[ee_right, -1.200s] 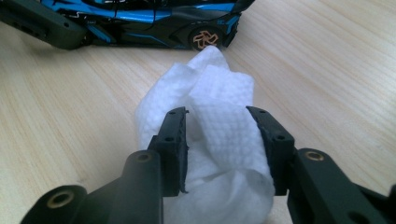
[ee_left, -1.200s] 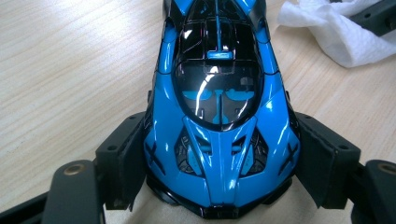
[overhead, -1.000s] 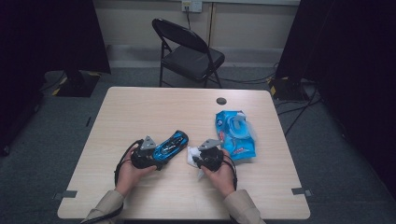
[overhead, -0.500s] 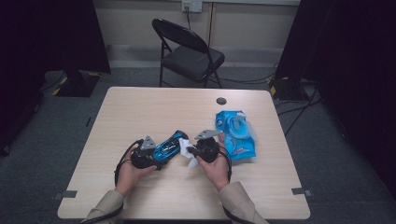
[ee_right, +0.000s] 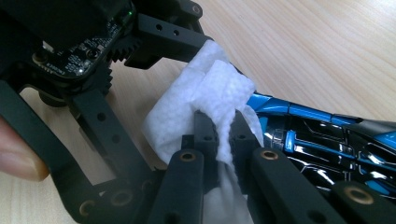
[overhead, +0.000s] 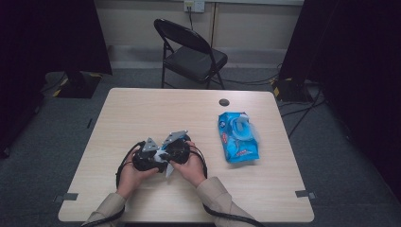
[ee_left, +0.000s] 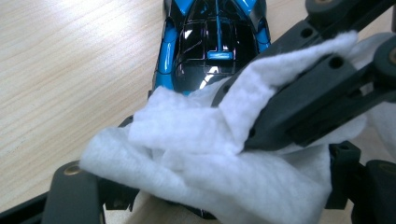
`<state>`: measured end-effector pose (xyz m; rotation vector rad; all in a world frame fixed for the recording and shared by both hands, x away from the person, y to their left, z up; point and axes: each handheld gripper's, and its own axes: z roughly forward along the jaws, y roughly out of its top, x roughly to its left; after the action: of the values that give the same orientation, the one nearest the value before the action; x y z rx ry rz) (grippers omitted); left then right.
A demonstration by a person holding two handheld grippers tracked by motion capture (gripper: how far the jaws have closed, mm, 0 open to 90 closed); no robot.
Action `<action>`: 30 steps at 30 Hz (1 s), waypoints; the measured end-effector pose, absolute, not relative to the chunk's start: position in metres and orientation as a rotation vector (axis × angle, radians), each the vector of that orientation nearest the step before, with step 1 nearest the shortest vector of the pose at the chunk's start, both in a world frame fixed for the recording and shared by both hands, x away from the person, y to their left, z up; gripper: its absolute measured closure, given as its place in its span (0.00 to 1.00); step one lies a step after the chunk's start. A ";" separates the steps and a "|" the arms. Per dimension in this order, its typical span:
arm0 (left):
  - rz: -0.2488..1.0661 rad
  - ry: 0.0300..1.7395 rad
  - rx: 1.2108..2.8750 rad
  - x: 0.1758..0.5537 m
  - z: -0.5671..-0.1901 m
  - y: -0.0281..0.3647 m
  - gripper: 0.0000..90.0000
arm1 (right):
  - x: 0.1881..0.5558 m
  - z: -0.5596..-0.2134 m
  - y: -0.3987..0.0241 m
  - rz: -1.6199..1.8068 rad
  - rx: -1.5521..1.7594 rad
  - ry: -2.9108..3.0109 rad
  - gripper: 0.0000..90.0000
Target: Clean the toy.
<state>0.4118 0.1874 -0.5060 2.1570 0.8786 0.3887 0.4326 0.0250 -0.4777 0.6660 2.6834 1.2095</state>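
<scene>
Near the desk's point(overhead: 142, 109) front edge, left of centre, the two hand-held grippers meet over a blue toy car point(ee_left: 212, 44). The right hand-held gripper point(ee_right: 219, 133) is clenched on a white wipe point(ee_right: 210, 100), pressing it against the car's body. The left hand-held gripper point(overhead: 147, 158) sits at the car's other side; I cannot tell whether its jaws are clenched, since the wipe point(ee_left: 196, 149) covers them. A blue wipe pack point(overhead: 238, 137) lies towards the desk's right edge, well apart from the grippers.
</scene>
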 end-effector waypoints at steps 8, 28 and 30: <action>0.388 0.877 2.158 0.412 -0.506 0.187 0.28 | 0.429 -0.479 0.024 1.213 0.621 2.690 0.96; 0.391 0.874 2.163 0.411 -0.506 0.187 0.29 | 0.433 -0.478 0.002 1.214 0.626 2.654 0.96; 0.381 0.876 2.159 0.411 -0.506 0.187 0.29 | 0.435 -0.479 -0.003 1.220 0.644 2.643 0.96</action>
<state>0.4112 0.1872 -0.5061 2.1595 0.8764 0.3808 0.4346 -0.0033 -0.4789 0.6444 2.6431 1.2202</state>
